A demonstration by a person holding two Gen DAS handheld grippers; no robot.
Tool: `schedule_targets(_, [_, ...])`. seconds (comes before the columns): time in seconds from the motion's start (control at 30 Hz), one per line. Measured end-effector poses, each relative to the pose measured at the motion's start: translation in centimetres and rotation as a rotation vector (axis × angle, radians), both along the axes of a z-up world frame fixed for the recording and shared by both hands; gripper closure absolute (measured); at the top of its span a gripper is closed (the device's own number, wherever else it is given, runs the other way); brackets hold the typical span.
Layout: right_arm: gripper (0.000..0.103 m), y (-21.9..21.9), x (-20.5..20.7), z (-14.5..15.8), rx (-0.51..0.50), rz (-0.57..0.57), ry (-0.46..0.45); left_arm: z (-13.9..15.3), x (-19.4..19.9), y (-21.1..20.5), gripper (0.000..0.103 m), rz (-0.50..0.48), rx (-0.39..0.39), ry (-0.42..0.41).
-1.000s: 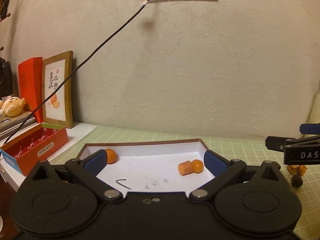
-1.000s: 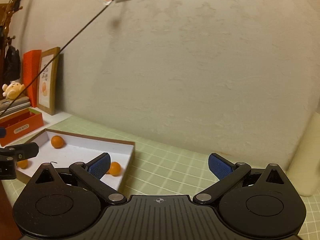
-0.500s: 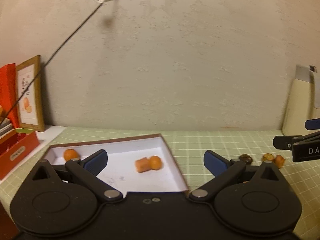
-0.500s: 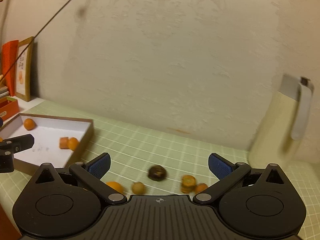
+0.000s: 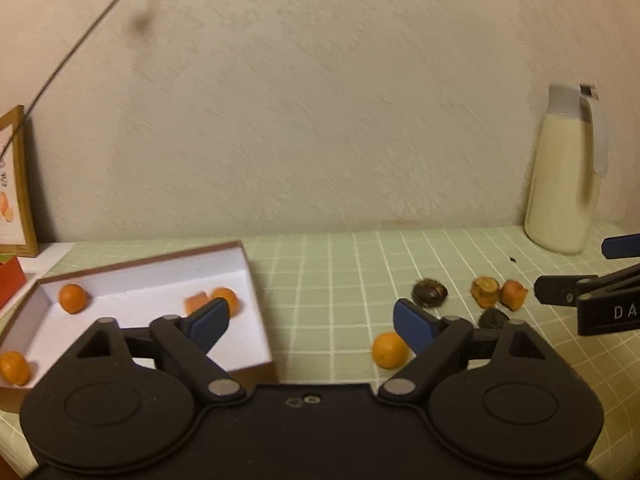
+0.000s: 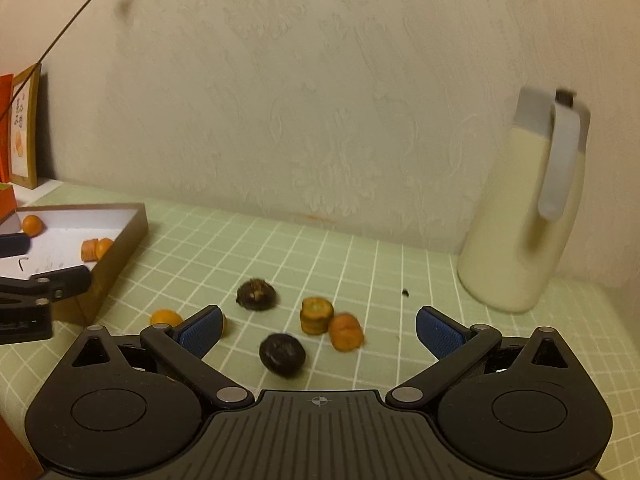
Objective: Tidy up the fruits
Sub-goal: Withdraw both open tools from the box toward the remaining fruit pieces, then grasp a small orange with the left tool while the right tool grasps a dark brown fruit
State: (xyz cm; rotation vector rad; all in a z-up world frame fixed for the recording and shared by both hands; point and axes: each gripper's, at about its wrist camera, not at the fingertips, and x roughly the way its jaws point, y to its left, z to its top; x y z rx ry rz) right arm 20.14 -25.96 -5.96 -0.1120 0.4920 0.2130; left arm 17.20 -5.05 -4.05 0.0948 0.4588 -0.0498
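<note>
Left tongs [image 5: 310, 324] are closing on nothing; better to centre on the loose orange [image 5: 390, 350] first. Right tongs [image 6: 318, 330] hang spread, empty.

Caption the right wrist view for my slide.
Open right gripper above two dark fruits and orange pieces on the green mat.

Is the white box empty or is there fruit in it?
Not empty. The white box holds small orange fruits and an orange cut piece. More fruit lies loose on the green mat.
</note>
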Motion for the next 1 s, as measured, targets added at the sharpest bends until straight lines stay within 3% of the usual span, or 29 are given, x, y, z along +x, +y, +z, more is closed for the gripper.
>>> schedule_targets(0.1, [0.002, 0.0, 0.2, -0.5, 0.001, 0.01, 0.015, -0.8, 0.6, -0.6, 0.03, -0.012, -0.006, 0.031])
schedule_targets(0.2, [0.018, 0.0, 0.5, -1.3, 0.009, 0.024, 0.045, -1.8, 1.0, -1.3, 0.031, -0.033, 0.01, 0.06])
schedule_targets(0.53, [0.026, 0.7, 1.9, -3.8, 0.037, 0.049, 0.112, -3.5, 2.1, -2.9, 0.039, -0.092, 0.026, 0.086])
schedule_targets(0.7, [0.032, 1.0, 2.9, -4.3, 0.055, 0.048, 0.129, -4.2, 3.0, -3.0, 0.048, -0.095, 0.004, 0.11])
schedule_targets(1.0, [0.036, 1.6, 4.3, -5.4, 0.057, 0.047, 0.155, -5.2, 4.1, -3.3, 0.05, -0.104, -0.005, 0.131])
